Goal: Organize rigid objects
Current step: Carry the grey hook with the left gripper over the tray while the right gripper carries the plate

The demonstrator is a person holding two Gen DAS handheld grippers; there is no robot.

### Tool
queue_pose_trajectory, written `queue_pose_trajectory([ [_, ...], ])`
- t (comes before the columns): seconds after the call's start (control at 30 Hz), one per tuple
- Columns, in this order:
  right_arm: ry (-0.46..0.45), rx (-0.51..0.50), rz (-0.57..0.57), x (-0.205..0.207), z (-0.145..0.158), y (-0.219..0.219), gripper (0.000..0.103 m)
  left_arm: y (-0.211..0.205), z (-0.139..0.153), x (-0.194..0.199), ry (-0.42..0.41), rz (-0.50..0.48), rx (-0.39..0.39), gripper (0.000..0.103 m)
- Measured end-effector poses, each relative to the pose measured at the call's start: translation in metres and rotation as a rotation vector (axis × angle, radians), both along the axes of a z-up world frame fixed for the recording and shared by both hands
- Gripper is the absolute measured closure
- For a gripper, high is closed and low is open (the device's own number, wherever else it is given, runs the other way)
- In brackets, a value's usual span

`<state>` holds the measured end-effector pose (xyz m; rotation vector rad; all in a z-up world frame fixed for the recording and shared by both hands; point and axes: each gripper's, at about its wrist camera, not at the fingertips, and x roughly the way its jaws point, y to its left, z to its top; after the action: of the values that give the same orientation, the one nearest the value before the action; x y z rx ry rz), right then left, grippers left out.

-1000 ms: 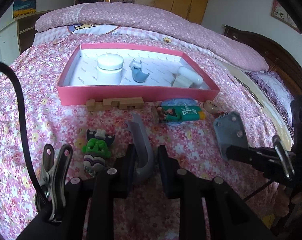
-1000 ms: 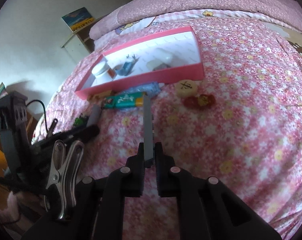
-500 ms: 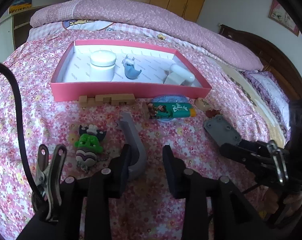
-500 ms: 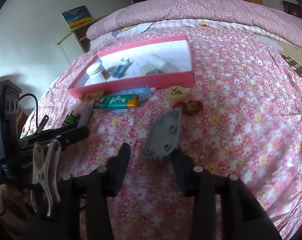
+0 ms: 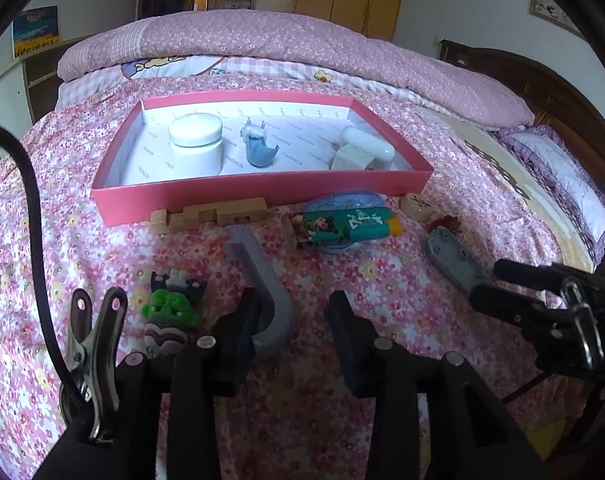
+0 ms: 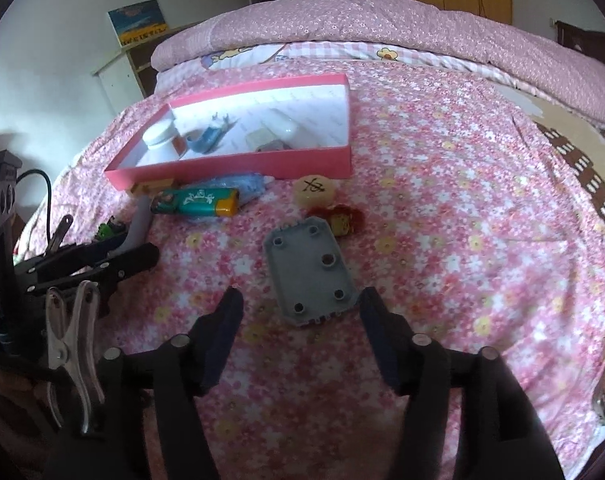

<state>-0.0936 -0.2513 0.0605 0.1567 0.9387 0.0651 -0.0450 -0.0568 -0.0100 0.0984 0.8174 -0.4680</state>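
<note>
On the flowered pink bedspread (image 5: 382,288), left to right. My left gripper (image 5: 292,314): fingers spread, nothing clamped; the curved grey hook piece (image 5: 262,276) lies flat between them, its bend against the left finger. Beside it to the left, a green-and-purple toy figure (image 5: 172,316). Further off, the pink box (image 5: 262,190), shallow, white-lined, holding a white lidded jar (image 5: 196,148), a small blue-and-white figurine (image 5: 258,148) and a white part (image 5: 362,154) at the right end. Touching the box's near wall, a pale wooden puzzle block (image 5: 210,216). Next, a green tube with orange cap (image 6: 196,202), printed with a cartoon figure, resting on a blue plastic wrapper (image 6: 238,184). Then a round cream token (image 6: 315,190) with a dark mark, and a red-and-yellow trinket (image 6: 340,218) just below it. My right gripper (image 6: 298,310): fingers wide apart, empty; the grey rectangular plate (image 6: 310,270), rounded corners, five holes, ribbed ends, lies flat just ahead of them, touching neither.
</note>
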Motion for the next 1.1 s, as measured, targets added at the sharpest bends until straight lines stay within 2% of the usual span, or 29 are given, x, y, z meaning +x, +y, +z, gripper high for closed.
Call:
queue_pose_trajectory([
  [0.13,-0.012,-0.040,0.025,0.004,0.001,0.004,0.036,-0.002,0.000,0.000,-0.001,-0.008,-0.001,0.058],
  [0.37,0.020,-0.047,0.039,0.027,-0.016,0.009,0.036,-0.007,0.000,-0.001,-0.010,-0.010,0.026,0.056],
  [0.6,-0.004,-0.059,0.043,0.029,-0.017,0.012,0.035,-0.012,0.001,-0.001,-0.018,-0.003,0.040,0.054],
  [0.67,-0.009,-0.057,0.044,0.029,-0.018,0.012,0.035,-0.012,0.001,0.000,-0.019,0.007,0.039,0.058],
  [0.73,-0.013,-0.056,0.045,0.029,-0.018,0.011,0.035,-0.010,0.002,0.002,-0.025,0.023,0.051,0.074],
  [0.83,-0.018,-0.049,0.043,0.028,-0.017,0.011,0.035,-0.002,0.004,0.005,0.004,0.028,0.011,0.084],
  [0.93,-0.019,-0.035,0.038,0.027,-0.017,0.010,0.035,0.003,0.006,0.004,0.016,0.034,-0.010,0.084],
  [1.1,-0.012,0.003,0.020,0.025,-0.015,0.006,0.035,0.007,0.016,-0.002,-0.016,0.034,-0.014,0.084],
])
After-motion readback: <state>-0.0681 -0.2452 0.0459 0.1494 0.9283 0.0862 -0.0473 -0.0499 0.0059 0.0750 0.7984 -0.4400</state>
